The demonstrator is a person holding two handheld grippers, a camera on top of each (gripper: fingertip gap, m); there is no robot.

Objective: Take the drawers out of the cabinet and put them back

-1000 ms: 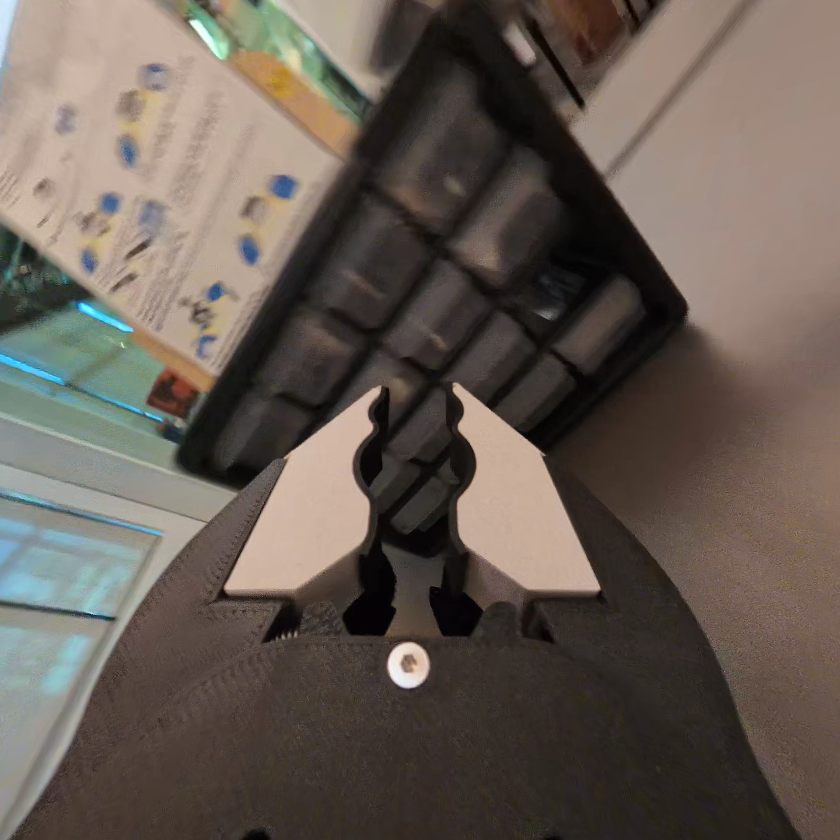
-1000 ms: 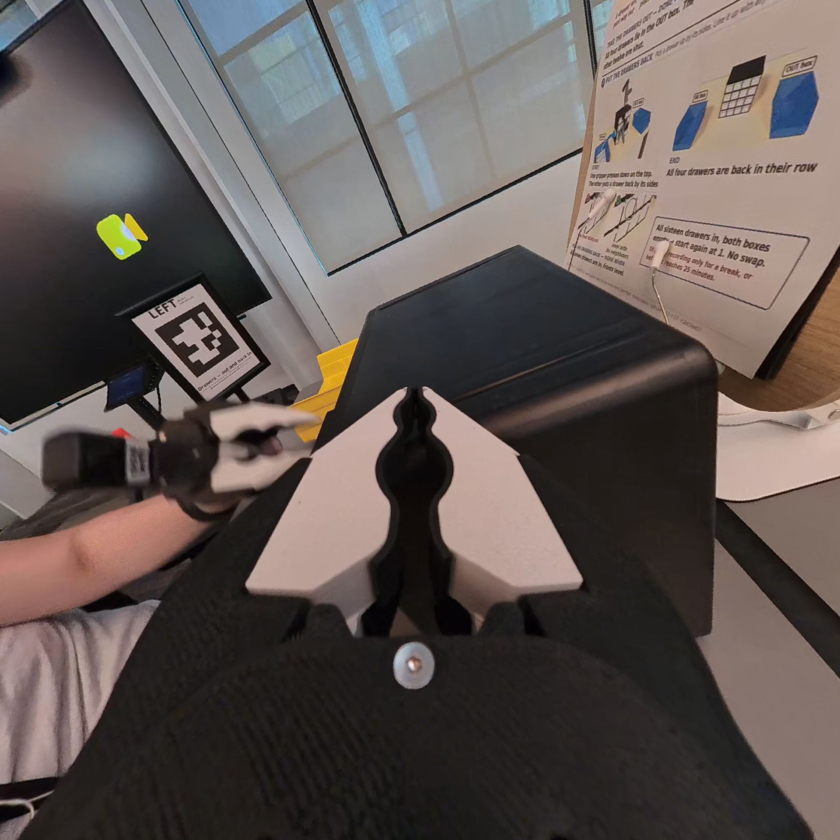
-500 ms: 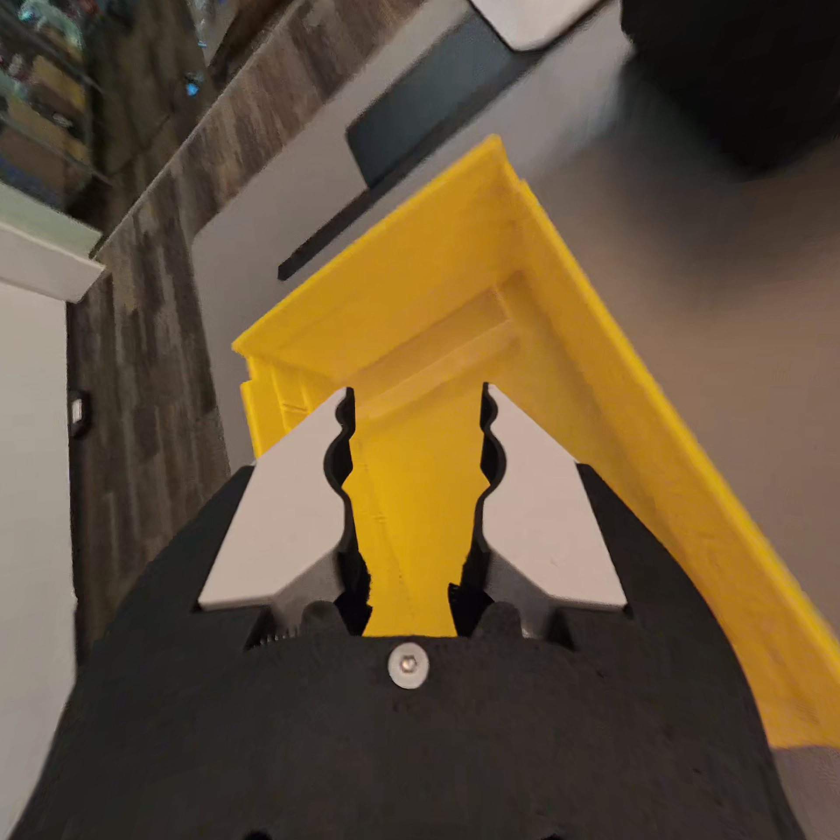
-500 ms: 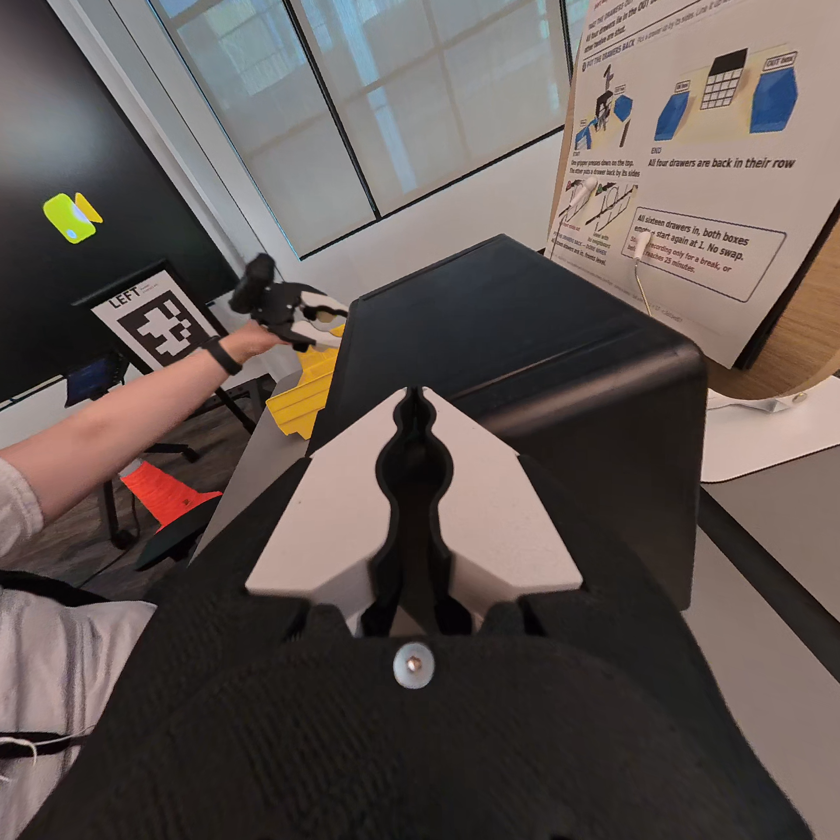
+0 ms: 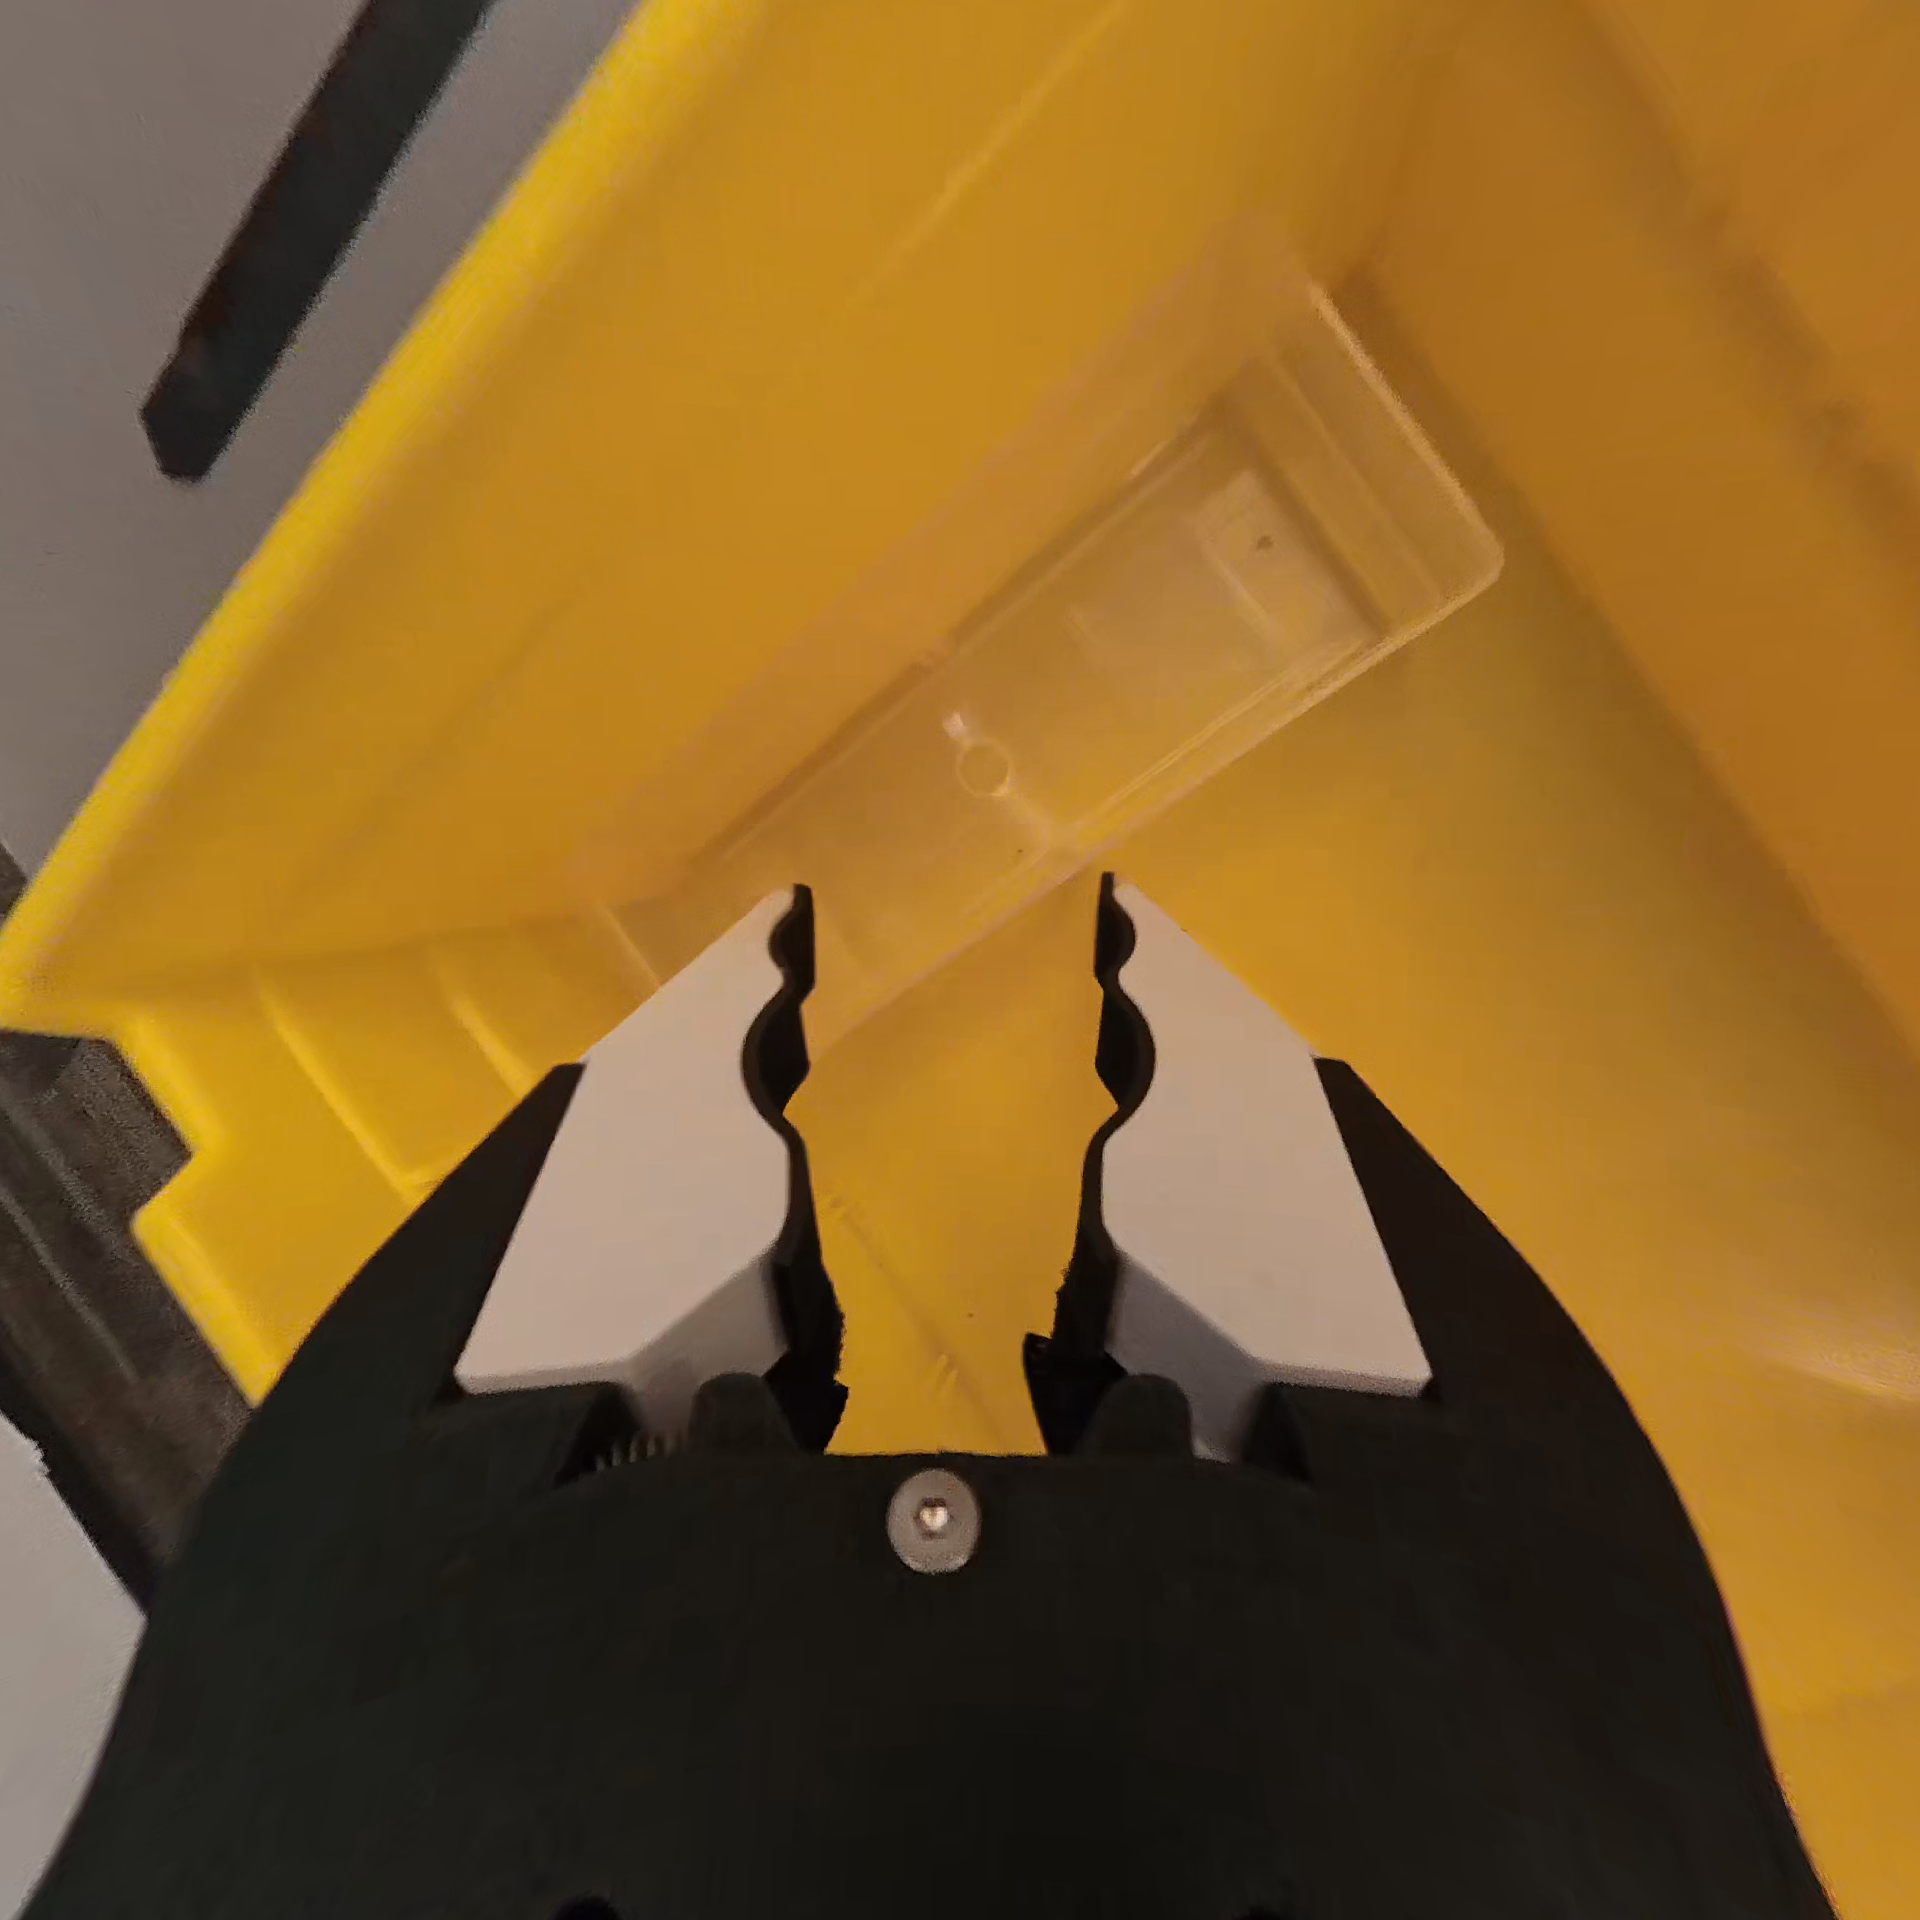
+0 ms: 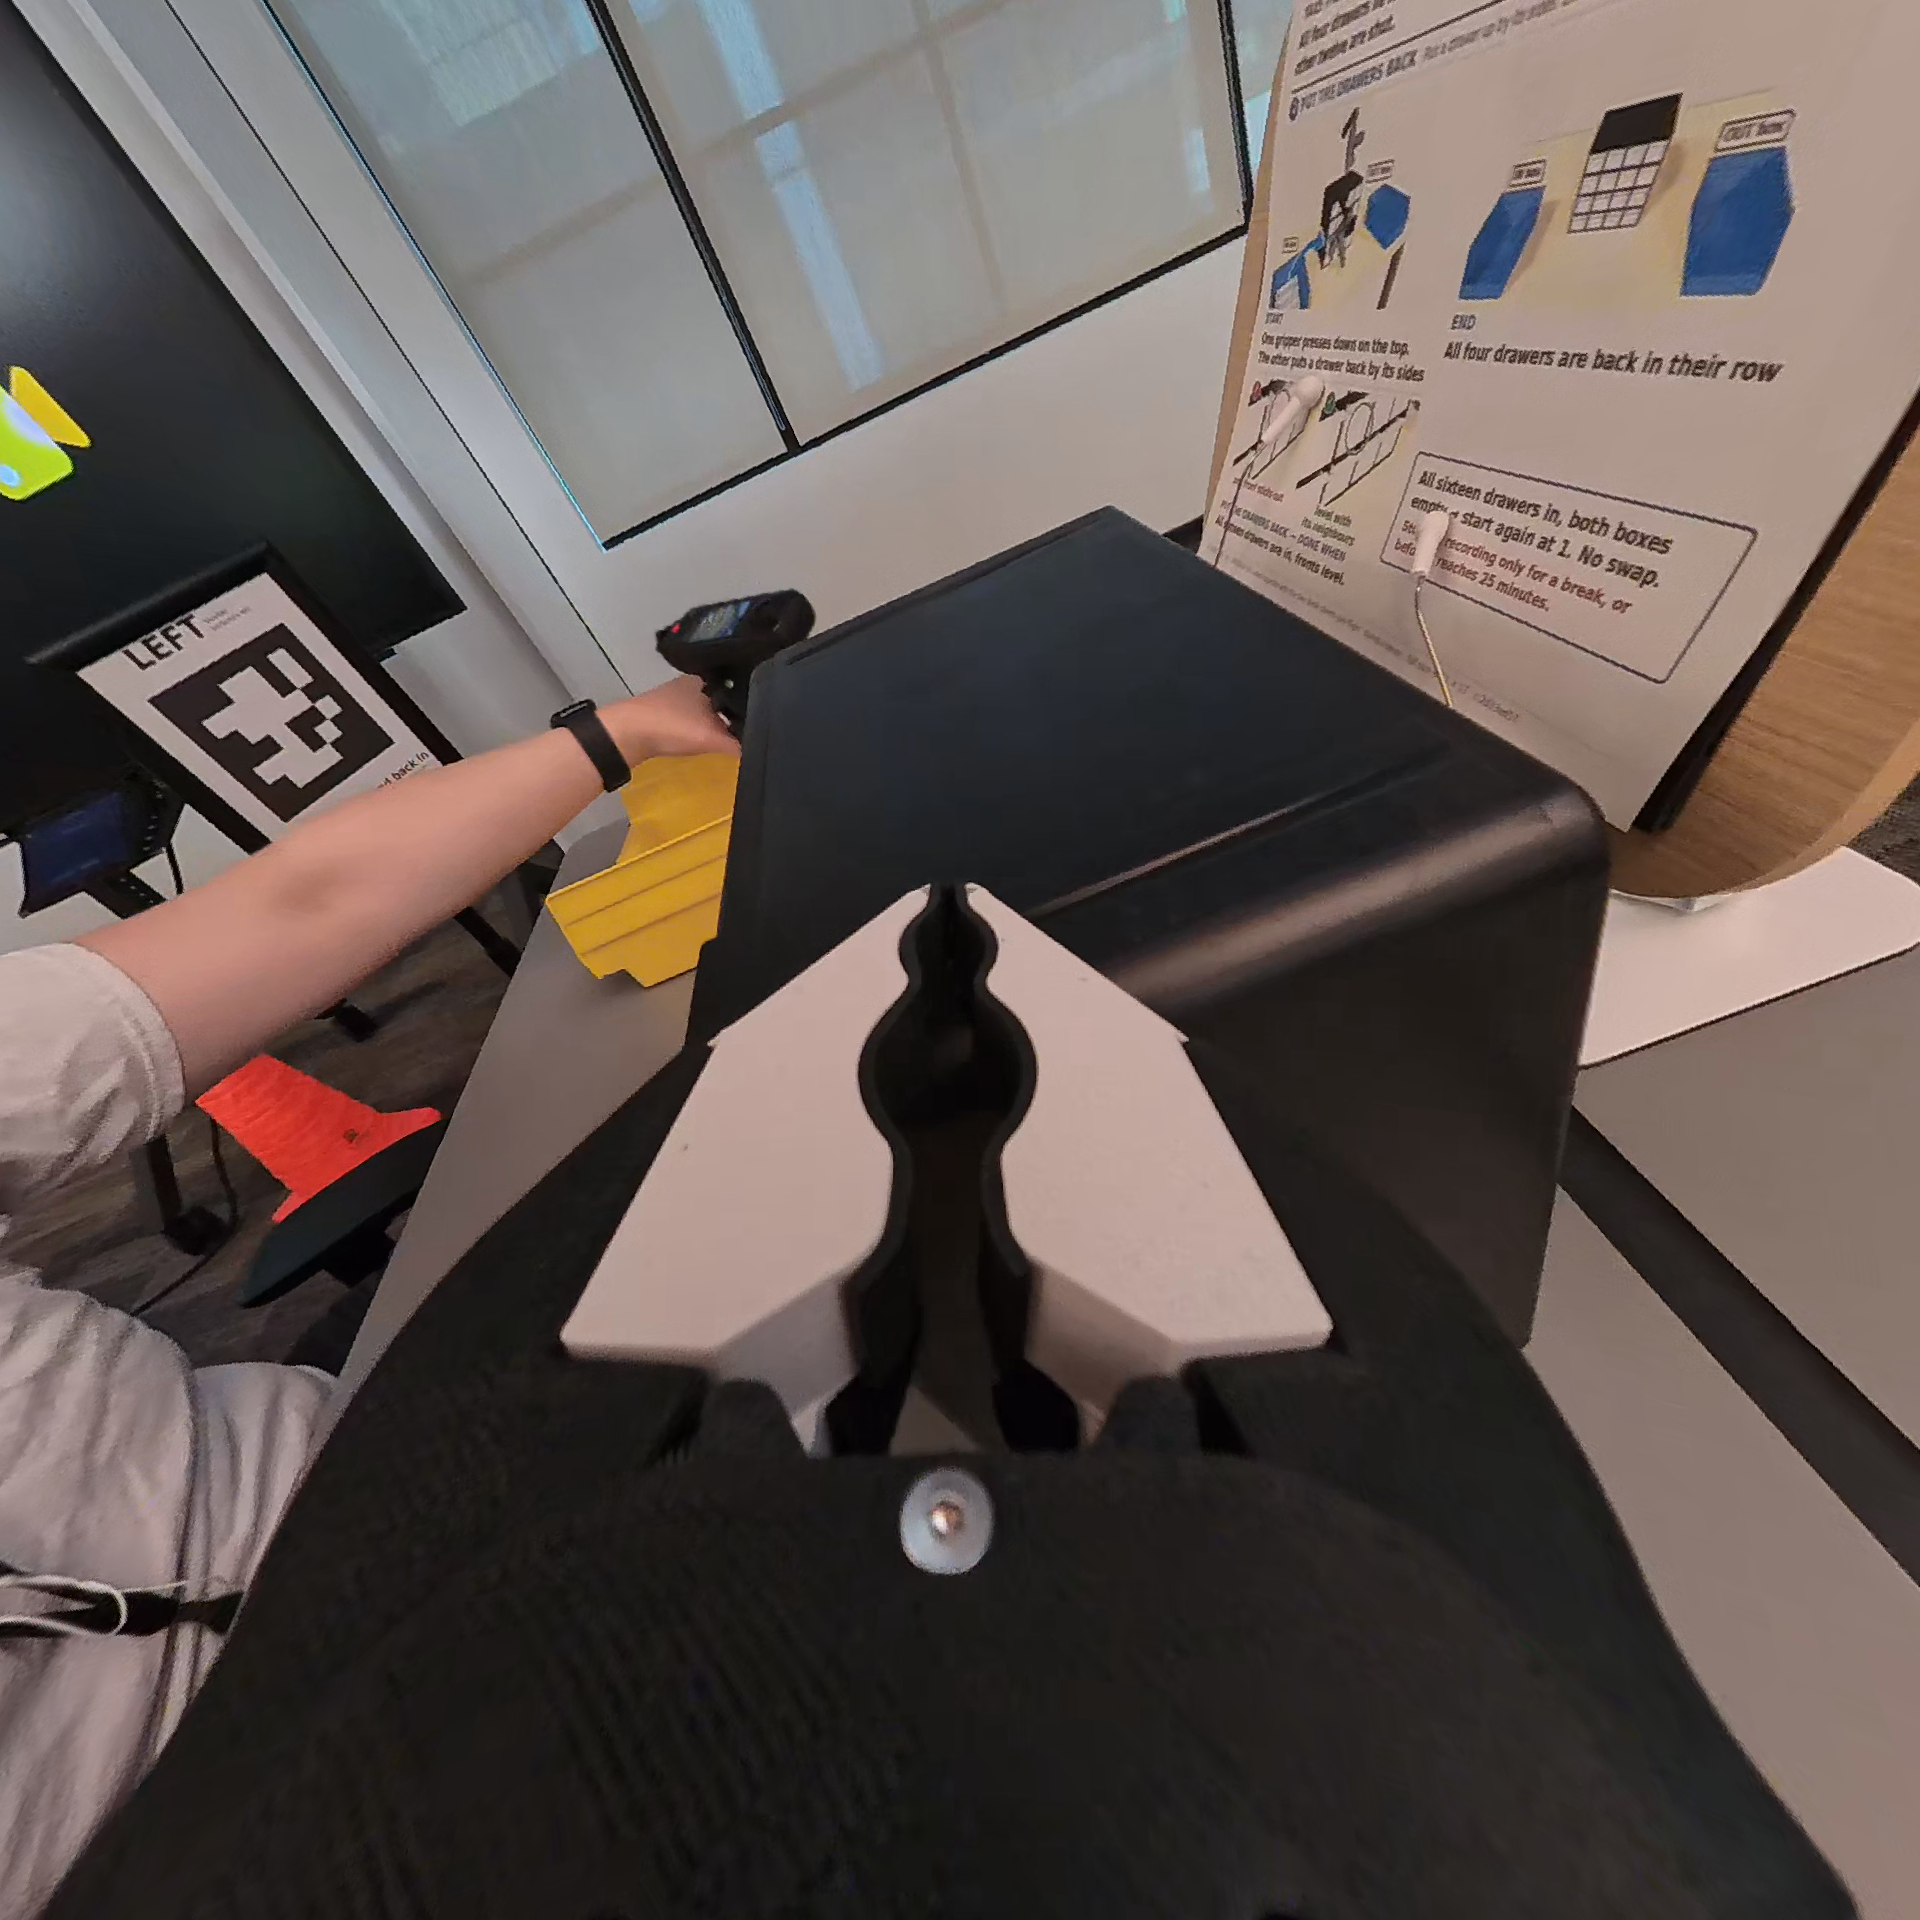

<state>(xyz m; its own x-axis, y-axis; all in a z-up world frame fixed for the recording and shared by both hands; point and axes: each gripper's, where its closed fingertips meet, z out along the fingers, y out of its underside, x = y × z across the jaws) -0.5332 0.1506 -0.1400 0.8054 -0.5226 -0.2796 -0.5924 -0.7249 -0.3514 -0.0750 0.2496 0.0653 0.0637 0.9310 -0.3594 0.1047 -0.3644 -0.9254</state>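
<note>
A clear plastic drawer [image 5: 1122,665] lies on the floor of a yellow bin [image 5: 727,436]. My left gripper [image 5: 951,899] is open and empty, pointing down into the bin just short of the drawer's near end. In the right wrist view the black cabinet [image 6: 1122,727] shows from above and behind; its drawer fronts are hidden. My right gripper [image 6: 945,894] is shut and empty, its tips at the cabinet's top near edge. The left gripper's body [image 6: 727,629] also shows there, held by a hand above the yellow bin [image 6: 649,883] to the cabinet's left.
An instruction board [image 6: 1558,364] stands behind the cabinet on the right. A marker sign on a stand [image 6: 260,707] and a dark screen [image 6: 156,364] are at the left. A person's arm [image 6: 364,862] reaches across to the bin. The grey table [image 6: 1766,1195] extends right of the cabinet. The grippers' ends are close to 50 centimeters from one another.
My left gripper has swung from the cabinet's drawer fronts over to the yellow bin, descended into it and opened wider. My right gripper has stayed shut at the cabinet top.
</note>
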